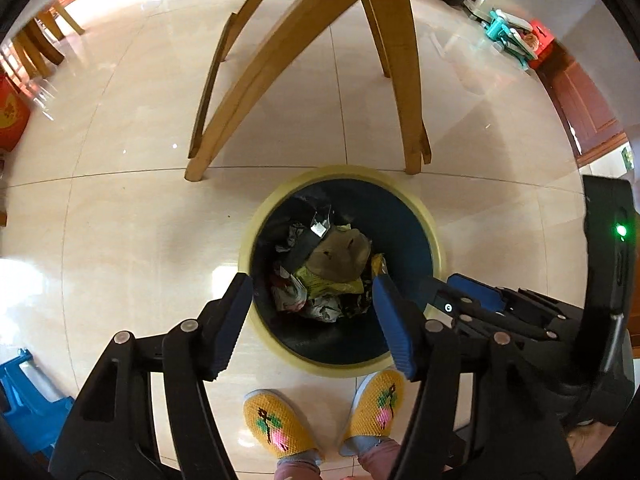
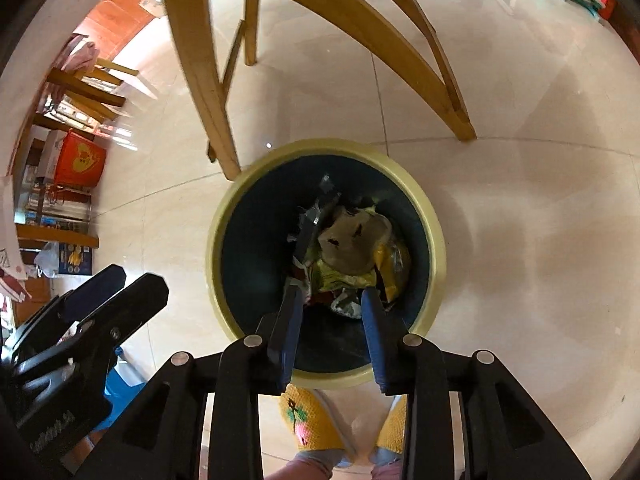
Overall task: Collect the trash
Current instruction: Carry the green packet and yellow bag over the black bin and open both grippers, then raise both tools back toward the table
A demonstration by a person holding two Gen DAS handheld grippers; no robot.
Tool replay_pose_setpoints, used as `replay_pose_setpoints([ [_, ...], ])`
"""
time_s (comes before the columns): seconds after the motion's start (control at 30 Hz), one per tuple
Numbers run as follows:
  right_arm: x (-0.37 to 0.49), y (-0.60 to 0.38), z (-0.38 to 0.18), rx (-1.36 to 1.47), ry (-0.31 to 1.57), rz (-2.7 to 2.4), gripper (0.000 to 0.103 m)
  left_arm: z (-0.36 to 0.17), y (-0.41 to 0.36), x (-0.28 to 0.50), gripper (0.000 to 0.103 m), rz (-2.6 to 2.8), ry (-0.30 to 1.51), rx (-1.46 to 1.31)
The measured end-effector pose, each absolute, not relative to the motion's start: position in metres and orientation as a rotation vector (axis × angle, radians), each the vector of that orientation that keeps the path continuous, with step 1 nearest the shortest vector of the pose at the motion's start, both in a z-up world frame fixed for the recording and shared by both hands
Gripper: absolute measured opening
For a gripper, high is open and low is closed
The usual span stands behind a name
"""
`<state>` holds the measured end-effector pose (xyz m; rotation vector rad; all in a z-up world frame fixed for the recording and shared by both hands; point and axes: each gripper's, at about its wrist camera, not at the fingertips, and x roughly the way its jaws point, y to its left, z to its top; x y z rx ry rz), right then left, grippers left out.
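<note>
A round bin with a pale yellow rim (image 1: 434, 236) (image 2: 434, 236) and dark inside stands on the tiled floor. Crumpled trash (image 1: 334, 264) (image 2: 352, 248) fills its bottom: brown paper, yellow wrappers, dark and silver scraps. My left gripper (image 1: 314, 292) hangs open above the bin mouth, nothing between its blue pads. My right gripper (image 2: 332, 300) is also open and empty over the bin. In the left wrist view the right gripper (image 1: 472, 300) reaches in from the right; in the right wrist view the left gripper (image 2: 120, 284) shows at the left.
Wooden chair legs (image 1: 224, 132) (image 2: 204, 92) stand just behind the bin. A person's yellow knitted slippers (image 1: 276, 424) (image 2: 308, 420) are at the bin's near side. A blue stool (image 1: 28, 404) sits lower left, boxes and clutter (image 2: 76, 164) line the left wall, toys (image 1: 512, 36) lie far right.
</note>
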<state>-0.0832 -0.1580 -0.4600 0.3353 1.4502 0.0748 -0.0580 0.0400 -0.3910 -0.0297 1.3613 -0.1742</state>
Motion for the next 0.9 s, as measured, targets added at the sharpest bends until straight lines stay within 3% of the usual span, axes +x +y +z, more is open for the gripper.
replay_pose_setpoints([
  [0.2,-0.081,-0.156,-0.442,0.314,1.399,0.080,0.031,-0.375,0.043,-0.056,0.072,-0.167,1.336,-0.029],
  [0.53,-0.089,-0.159,-0.390,0.332,1.389,0.059,0.031,-0.327,0.049,-0.061,0.073,-0.164,1.319,-0.039],
  [0.9,-0.106,-0.153,-0.268,0.328,1.344,0.052,0.031,-0.212,0.058,-0.070,0.073,-0.193,1.282,-0.023],
])
